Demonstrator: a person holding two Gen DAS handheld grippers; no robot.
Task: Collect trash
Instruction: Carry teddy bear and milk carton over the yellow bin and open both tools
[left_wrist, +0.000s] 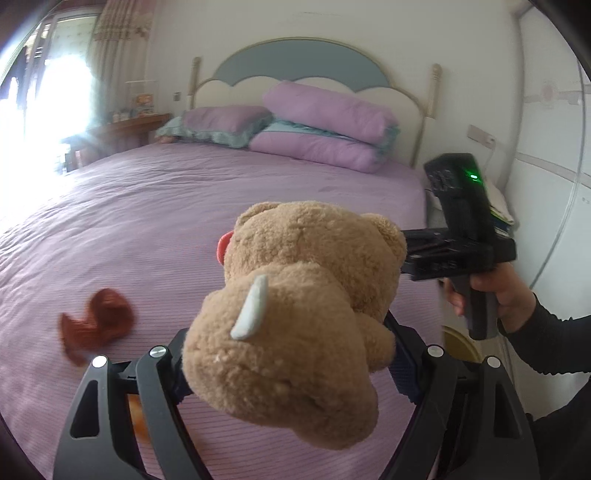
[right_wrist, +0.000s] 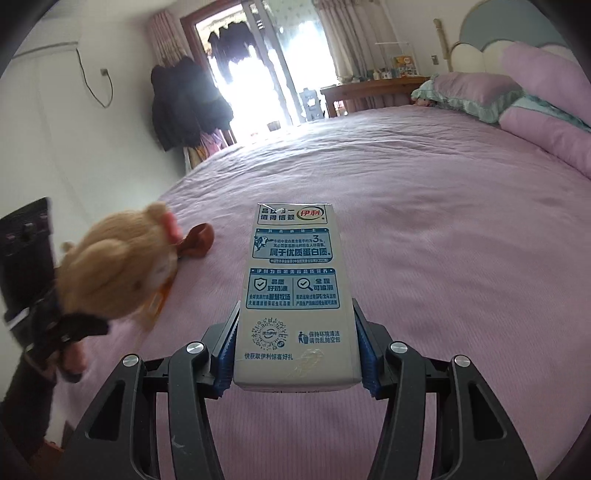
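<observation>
My left gripper (left_wrist: 291, 369) is shut on a tan teddy bear (left_wrist: 295, 317) and holds it above the purple bed (left_wrist: 147, 221). The bear also shows blurred at the left of the right wrist view (right_wrist: 118, 273). My right gripper (right_wrist: 297, 350) is shut on a grey-white milk carton (right_wrist: 295, 295) with blue print, held over the bed (right_wrist: 443, 258). The right gripper's body shows in the left wrist view (left_wrist: 461, 236), beside the bear's head. A crumpled brown scrap (left_wrist: 98, 321) lies on the bed at the left; it also shows in the right wrist view (right_wrist: 197, 242).
Purple pillows (left_wrist: 325, 125) are stacked at the headboard (left_wrist: 303, 62). A wooden table (right_wrist: 373, 92) stands past the bed by the bright balcony door (right_wrist: 266, 66). Dark coats (right_wrist: 184, 103) hang by the wall. A yellow round object (left_wrist: 458, 345) is at the bed's right side.
</observation>
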